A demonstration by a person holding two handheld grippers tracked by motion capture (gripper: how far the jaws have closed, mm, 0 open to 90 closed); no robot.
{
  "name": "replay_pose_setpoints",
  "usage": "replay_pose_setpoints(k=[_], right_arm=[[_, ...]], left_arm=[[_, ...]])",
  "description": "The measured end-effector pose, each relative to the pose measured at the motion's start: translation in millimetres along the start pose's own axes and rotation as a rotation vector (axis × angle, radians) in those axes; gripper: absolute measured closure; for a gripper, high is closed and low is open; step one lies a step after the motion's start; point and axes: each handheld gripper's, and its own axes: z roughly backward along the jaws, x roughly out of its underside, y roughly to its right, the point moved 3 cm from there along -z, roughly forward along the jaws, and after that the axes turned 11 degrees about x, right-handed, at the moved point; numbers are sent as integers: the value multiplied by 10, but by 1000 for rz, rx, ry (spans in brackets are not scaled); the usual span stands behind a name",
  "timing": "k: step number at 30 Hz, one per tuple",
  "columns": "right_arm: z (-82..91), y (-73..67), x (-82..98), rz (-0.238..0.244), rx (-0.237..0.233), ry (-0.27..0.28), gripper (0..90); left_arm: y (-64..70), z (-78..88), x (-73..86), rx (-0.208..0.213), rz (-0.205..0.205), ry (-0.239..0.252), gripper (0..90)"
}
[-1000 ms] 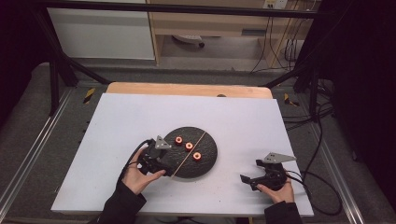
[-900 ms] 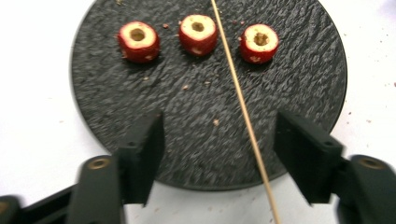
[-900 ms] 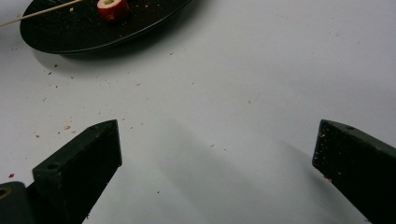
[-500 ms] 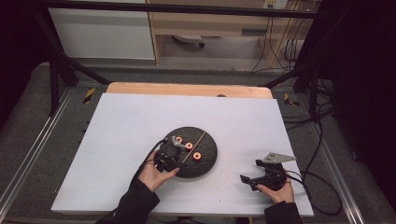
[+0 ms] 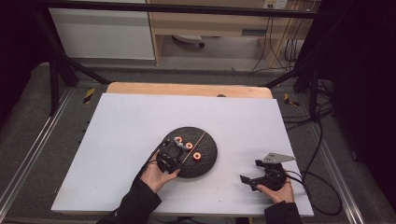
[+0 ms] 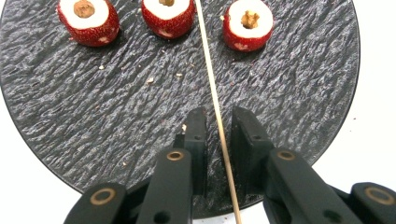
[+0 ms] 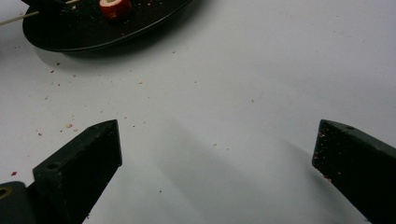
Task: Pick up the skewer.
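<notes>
skewer lined up for pickup, nothing threaded yet

on the worktop (image 5: 116,140), the left gripper (image 6: 218,122) is set part-open astride the skewer (image 6: 208,70) lying on the slate plate (image 6: 70,121); three strawberry pieces (image 6: 169,16) lie unskewered; the right gripper (image 7: 217,140) is held wide open, empty.

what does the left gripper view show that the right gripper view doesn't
Left gripper view alone: three stuffed strawberries in a row, and the left gripper with its jaws open on either side of the skewer, not yet closed on it.

Right gripper view alone: the right gripper with jaws wide apart over bare white table, with scattered crumbs.

Both: the black plate, a strawberry on it, and the skewer.
</notes>
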Motion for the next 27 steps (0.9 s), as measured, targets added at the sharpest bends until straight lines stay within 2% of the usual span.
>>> replay_pose_setpoints(k=[8,11,18,24,27], right_arm=[[-4,-4,0,-3,-3,-1,20],[2,-1,-1,-1,-2,-1,20],[1,-2,0,0,-3,-1,20],[0,-2,1,1,-2,-1,20],[5,-1,-1,-1,-1,0,20]], left_arm=[[15,-43,-4,-16,14,-15,839],[10,-48,-1,-23,33,-6,875],[-11,-25,12,-22,55,27,880],[-58,65,37,-22,42,80,881],[-85,131,65,-23,11,97,883]])
